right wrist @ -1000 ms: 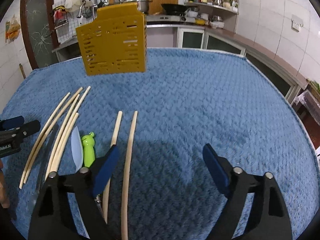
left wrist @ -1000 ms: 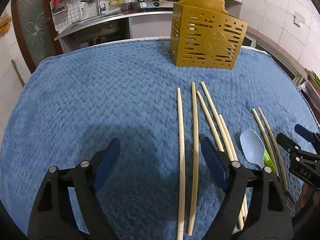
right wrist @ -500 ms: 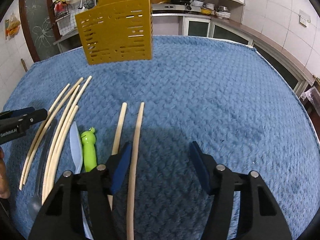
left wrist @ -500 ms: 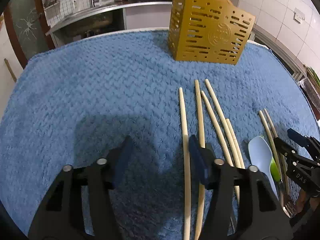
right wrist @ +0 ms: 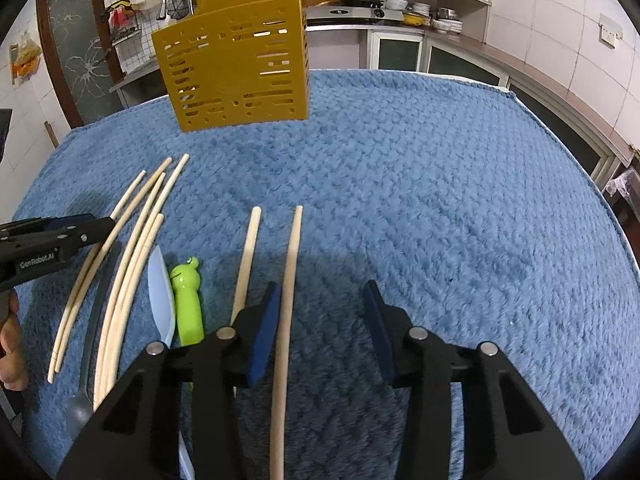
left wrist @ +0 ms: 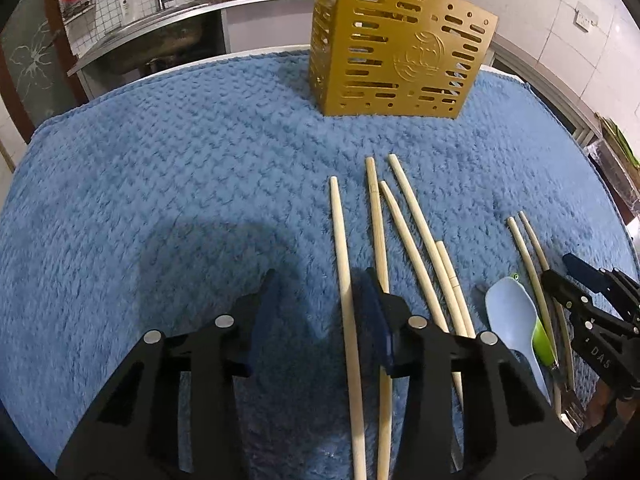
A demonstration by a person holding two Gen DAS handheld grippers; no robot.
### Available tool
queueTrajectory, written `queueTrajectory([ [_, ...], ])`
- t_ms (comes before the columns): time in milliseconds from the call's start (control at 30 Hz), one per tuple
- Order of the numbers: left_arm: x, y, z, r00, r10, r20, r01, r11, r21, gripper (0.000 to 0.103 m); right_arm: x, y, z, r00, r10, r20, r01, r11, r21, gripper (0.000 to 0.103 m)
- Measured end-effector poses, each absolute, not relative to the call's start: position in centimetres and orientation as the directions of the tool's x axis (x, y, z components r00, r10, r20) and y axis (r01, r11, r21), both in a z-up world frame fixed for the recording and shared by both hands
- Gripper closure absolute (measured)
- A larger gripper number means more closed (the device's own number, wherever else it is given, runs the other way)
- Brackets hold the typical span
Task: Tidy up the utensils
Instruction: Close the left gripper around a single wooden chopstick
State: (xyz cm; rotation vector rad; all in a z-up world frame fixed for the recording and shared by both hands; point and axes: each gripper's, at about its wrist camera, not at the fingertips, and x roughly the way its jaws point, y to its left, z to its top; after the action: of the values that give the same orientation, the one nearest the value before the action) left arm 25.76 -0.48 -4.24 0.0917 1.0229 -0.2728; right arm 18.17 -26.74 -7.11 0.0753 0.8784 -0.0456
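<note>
A gold slotted utensil holder [left wrist: 396,52] stands at the far side of the blue towel; it also shows in the right wrist view [right wrist: 236,68]. Several wooden chopsticks lie on the towel. My left gripper [left wrist: 320,320] is open, its jaws partly closed, with the leftmost chopstick [left wrist: 344,280] between them. My right gripper [right wrist: 324,328] is open, with the rightmost chopstick [right wrist: 290,280] just inside its left finger. A pale blue spoon [left wrist: 512,320] and a green-handled utensil [right wrist: 188,300] lie between the chopstick groups.
A metal fork [right wrist: 88,344] lies among the left chopsticks. The blue towel [right wrist: 440,200] covers the table. Kitchen counter, sink and stove stand behind the table.
Both grippers moved forward and lower over the chopsticks. Both pairs of jaws narrowed, each now with one chopstick between its fingers.
</note>
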Motion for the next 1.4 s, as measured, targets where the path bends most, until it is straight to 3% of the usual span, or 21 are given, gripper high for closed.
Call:
queueTrajectory([
  [367,28.1,-3.0,-4.4,0.443,-0.103,-0.891,0.316,0.947,0.048,0.063,20.5,-26.6,-6.8,0.569,-0.014,-0.822,0.07,0.997,0.032,0.067],
  [600,29.0,-3.0,-4.3,0.434,-0.119,-0.893,0.306,0.952,0.022,0.066,21.9,-26.4,-6.7,0.552,-0.007,-0.834,0.07,0.997,0.038,0.067],
  [667,28.7,-3.0,-4.3,0.447,-0.117,-0.887,0.301,0.953,0.026,0.071,21.9,-26.3,-6.7,0.564,0.004,-0.826,0.064,0.997,0.048,0.075],
  [833,28.3,-1.9,-4.3,0.476,-0.126,-0.871,0.257,0.966,0.0,0.085,21.5,-26.3,-6.8,0.602,0.007,-0.799,0.061,0.997,0.055,0.081],
  [1233,27.0,-2.1,-4.6,0.544,-0.097,-0.833,0.208,0.978,0.023,0.086,21.9,-26.3,-7.0,0.643,0.005,-0.766,0.056,0.997,0.054,0.082],
  [1400,26.8,-1.9,-4.5,0.548,-0.091,-0.831,0.198,0.98,0.024,0.094,22.0,-26.8,-6.8,0.638,0.032,-0.769,0.051,0.995,0.084,0.094],
])
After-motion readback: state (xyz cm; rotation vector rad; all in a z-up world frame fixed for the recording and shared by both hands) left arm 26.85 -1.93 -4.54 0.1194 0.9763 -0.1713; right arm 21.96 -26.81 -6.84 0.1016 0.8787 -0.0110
